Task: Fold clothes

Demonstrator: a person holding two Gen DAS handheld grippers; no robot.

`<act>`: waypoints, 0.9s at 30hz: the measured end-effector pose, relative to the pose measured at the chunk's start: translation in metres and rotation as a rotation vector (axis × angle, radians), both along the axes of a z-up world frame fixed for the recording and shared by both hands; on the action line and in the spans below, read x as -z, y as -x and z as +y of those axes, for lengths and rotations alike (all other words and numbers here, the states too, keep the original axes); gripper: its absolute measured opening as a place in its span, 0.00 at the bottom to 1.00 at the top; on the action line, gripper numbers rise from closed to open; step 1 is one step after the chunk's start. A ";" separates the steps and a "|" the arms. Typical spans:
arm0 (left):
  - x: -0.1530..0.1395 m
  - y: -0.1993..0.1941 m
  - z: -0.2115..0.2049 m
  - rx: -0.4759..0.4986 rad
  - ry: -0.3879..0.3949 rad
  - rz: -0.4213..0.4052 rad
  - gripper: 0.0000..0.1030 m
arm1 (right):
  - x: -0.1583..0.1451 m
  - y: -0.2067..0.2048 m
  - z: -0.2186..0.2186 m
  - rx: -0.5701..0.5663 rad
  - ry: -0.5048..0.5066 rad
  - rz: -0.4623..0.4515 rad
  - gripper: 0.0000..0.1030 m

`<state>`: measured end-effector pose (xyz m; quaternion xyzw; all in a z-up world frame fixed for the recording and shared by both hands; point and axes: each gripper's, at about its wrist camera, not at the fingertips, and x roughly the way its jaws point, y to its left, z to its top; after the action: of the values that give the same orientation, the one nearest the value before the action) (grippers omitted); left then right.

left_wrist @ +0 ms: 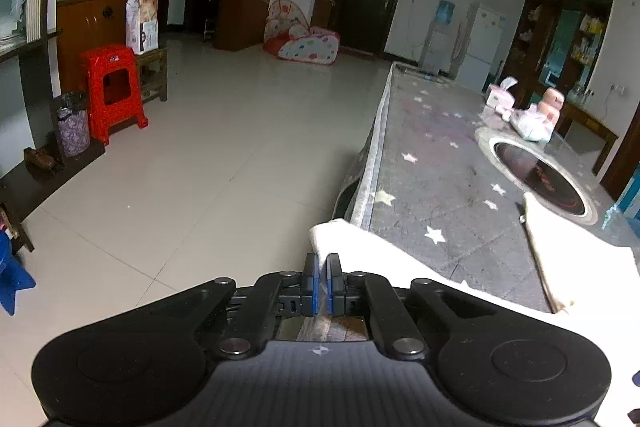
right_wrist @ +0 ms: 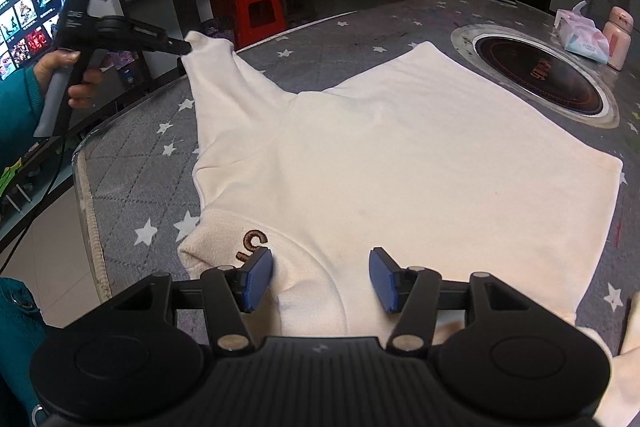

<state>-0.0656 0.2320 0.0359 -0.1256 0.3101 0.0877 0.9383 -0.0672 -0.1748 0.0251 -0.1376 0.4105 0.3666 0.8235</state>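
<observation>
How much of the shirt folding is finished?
Barely started. Done: the cream-white fleece top lies spread flat on the grey star-patterned table cover. In hand: the left gripper is shut on the end of its left sleeve, holding it out past the table edge. The right gripper hovers open over the collar. Left: no fold shows in body or sleeve.

Left gripper [right_wrist: 185, 47] pinches cream sweater [right_wrist: 400, 163] sleeve; right gripper [right_wrist: 321, 277] open above collar.

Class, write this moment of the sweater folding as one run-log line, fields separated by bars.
left gripper: shut on sleeve cuff, held out | right gripper: open over collar, holding nothing | cream sweater: spread on table
</observation>
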 end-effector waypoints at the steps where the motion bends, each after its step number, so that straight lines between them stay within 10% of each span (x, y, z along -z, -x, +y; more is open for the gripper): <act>1: 0.001 0.005 0.003 -0.014 -0.008 0.002 0.04 | 0.000 0.000 0.000 -0.001 0.003 -0.001 0.54; 10: 0.006 0.024 0.013 -0.026 0.046 0.017 0.04 | -0.001 0.002 0.002 -0.006 0.013 -0.004 0.54; 19: 0.002 -0.028 -0.063 0.225 0.045 0.028 0.07 | 0.000 0.002 0.003 -0.002 0.013 -0.004 0.55; 27: 0.018 -0.062 -0.080 0.199 -0.130 0.075 0.07 | 0.000 0.005 0.002 -0.004 0.020 -0.004 0.55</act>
<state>-0.0032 0.1516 0.0175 -0.0298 0.3496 0.0187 0.9362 -0.0726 -0.1733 0.0253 -0.1473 0.4123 0.3640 0.8221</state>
